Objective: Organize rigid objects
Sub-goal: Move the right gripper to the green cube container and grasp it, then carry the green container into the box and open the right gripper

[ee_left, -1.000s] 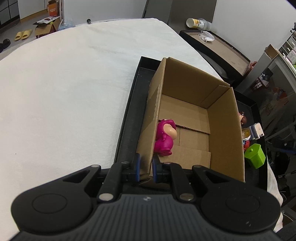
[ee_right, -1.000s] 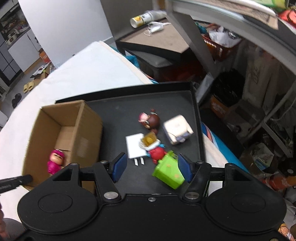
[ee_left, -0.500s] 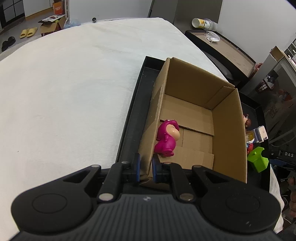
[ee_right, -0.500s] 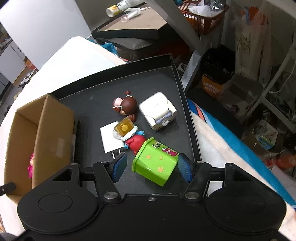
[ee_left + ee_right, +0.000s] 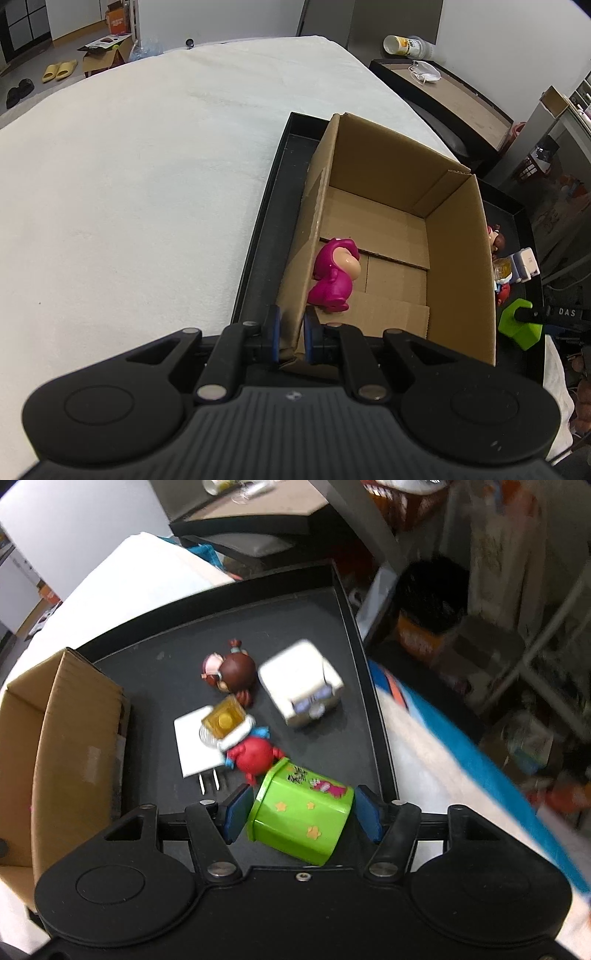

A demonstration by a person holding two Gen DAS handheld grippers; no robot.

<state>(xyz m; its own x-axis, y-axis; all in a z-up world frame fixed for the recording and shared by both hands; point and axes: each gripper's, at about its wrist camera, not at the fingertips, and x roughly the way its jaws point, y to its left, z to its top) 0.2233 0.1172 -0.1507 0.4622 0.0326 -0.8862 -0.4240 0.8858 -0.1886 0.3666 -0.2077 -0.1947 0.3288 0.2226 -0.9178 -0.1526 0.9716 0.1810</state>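
My left gripper (image 5: pixel 291 338) is shut on the near corner wall of an open cardboard box (image 5: pixel 458 258) that stands on a black tray (image 5: pixel 258 236). A magenta toy figure (image 5: pixel 334 275) lies inside the box. My right gripper (image 5: pixel 304 814) is open, its blue pads on either side of a green cup (image 5: pixel 301 814) lying on the tray (image 5: pixel 166 653); a small gap shows at each pad. The green cup also shows in the left wrist view (image 5: pixel 519 325). The box (image 5: pixel 59 760) is at the left.
On the tray past the cup lie a red figure (image 5: pixel 255 755), a white charger plug (image 5: pixel 195 746), a brown-haired doll (image 5: pixel 229 674) and a white toy (image 5: pixel 301 686). White bedding (image 5: pixel 129 166) lies left of the tray. Cluttered shelves and floor items are to the right.
My right gripper has moved forward and down, so the green cup now sits between its open fingers. My left gripper keeps its hold on the box wall.
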